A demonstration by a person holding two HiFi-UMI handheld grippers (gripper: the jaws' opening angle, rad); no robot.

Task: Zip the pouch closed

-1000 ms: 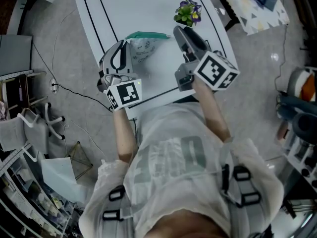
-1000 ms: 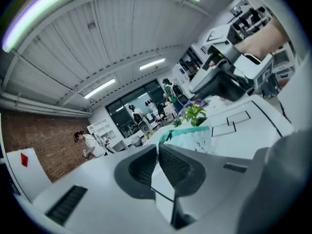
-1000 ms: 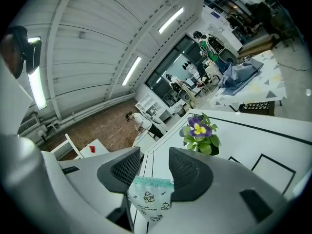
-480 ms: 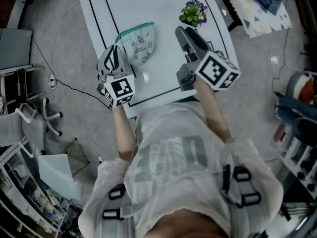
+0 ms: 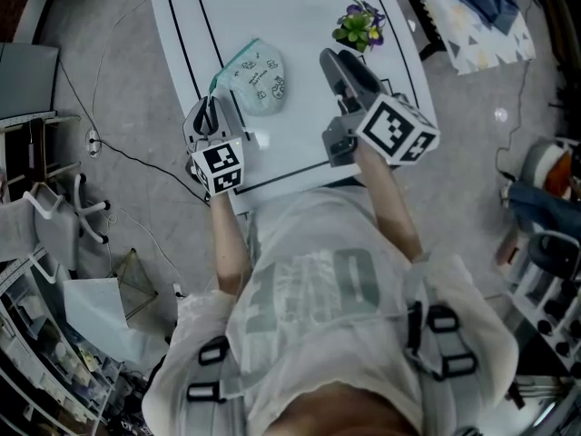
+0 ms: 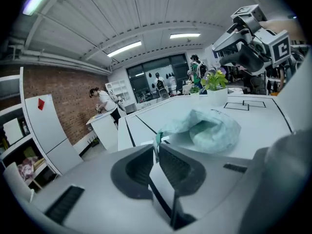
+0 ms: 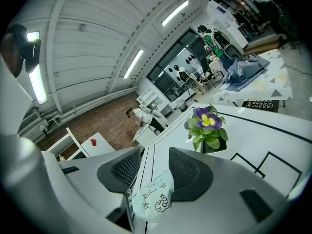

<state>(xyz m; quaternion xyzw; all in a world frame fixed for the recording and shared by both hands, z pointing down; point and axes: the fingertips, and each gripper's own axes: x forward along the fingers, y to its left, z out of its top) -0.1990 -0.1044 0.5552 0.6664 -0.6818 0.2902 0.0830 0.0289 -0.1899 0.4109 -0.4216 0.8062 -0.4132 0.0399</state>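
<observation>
1. Left gripper (image 6: 156,152) is seen pressed shut on the green zip end (image 6: 157,139) of the pale green printed fabric pouch (image 5: 257,78), which lies on the white table (image 5: 300,7).
2. Right gripper (image 7: 148,167), jaws spread and empty, is held near the pouch.
3. The pouch's far end is best pinned by it, so the zip can be drawn straight and taut.
</observation>
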